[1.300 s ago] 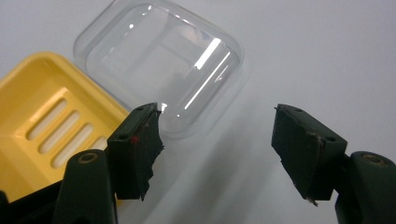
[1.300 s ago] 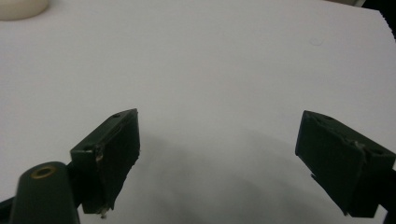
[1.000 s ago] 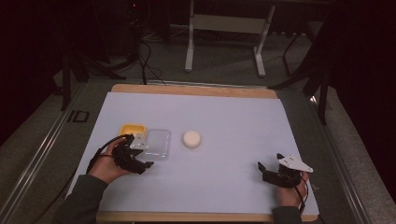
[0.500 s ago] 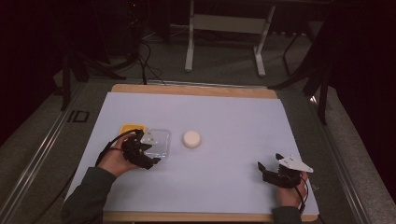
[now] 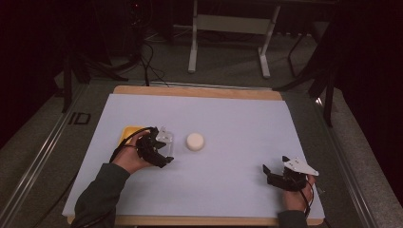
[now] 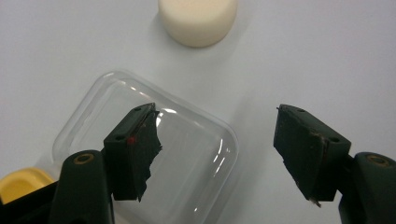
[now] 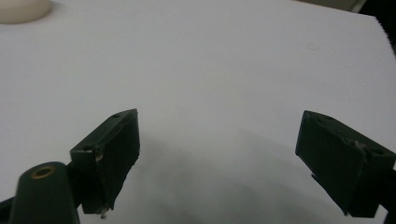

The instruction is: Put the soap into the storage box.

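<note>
Right hand-held gripper [image 5: 273, 172] parked near edge of the surface [image 5: 237, 118], jaws apart, nothing between them. My left hand-held gripper [image 5: 159, 151] has slid right from beside the yellow container [image 5: 127, 133] over the clear plastic lid [image 6: 154, 154]; jaws have just been opening, released, lid under them, not gripped. Cream round block [image 5: 195, 141] beyond, untouched. Looks like lid pickup next.

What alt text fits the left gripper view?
The left hand-held gripper hangs open over a clear plastic lid on the white table, one jaw above the lid and the other beside its edge. A cream round block sits beyond, and a yellow container peeks in at the lower left.
</note>
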`<state>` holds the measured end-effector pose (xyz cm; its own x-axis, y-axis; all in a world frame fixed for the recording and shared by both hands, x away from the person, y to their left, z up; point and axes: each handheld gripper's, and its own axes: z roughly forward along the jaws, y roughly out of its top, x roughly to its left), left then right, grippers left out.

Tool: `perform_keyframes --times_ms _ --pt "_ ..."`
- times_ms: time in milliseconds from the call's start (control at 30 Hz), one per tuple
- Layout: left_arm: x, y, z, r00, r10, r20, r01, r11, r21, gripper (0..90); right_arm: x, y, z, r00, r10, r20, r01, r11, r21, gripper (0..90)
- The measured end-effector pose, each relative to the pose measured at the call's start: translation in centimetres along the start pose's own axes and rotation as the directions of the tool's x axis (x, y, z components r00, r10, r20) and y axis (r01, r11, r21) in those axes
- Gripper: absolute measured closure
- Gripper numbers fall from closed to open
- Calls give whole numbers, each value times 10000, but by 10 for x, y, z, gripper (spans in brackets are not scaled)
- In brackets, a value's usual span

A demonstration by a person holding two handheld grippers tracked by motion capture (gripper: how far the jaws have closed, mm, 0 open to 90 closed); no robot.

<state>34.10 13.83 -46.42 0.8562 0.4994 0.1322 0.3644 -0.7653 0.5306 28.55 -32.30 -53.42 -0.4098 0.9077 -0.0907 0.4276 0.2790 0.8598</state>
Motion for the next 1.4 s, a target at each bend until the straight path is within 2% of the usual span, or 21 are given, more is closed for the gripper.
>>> perform_keyframes --times_ms 233,500,767,1400 --pt "2 5 1 10000 52 33 -52 10000 -21 312 -2 -1 -2 9997 180 -188 -184 9996 -192 145" --pt "4 10 5 9999 43 97 -43 10000 -59 313 -2 0 -1 9996 -16 -298 14 10000 -77 153" --pt "6 20 9 9998 71 209 -70 10000 -69 313 -3 -1 -2 9995 132 -286 -138 9997 -225 136" --pt "12 40 21 9993 123 341 -123 9999 -7 312 -1 -1 -2 10000 61 -48 -62 9997 -215 136"
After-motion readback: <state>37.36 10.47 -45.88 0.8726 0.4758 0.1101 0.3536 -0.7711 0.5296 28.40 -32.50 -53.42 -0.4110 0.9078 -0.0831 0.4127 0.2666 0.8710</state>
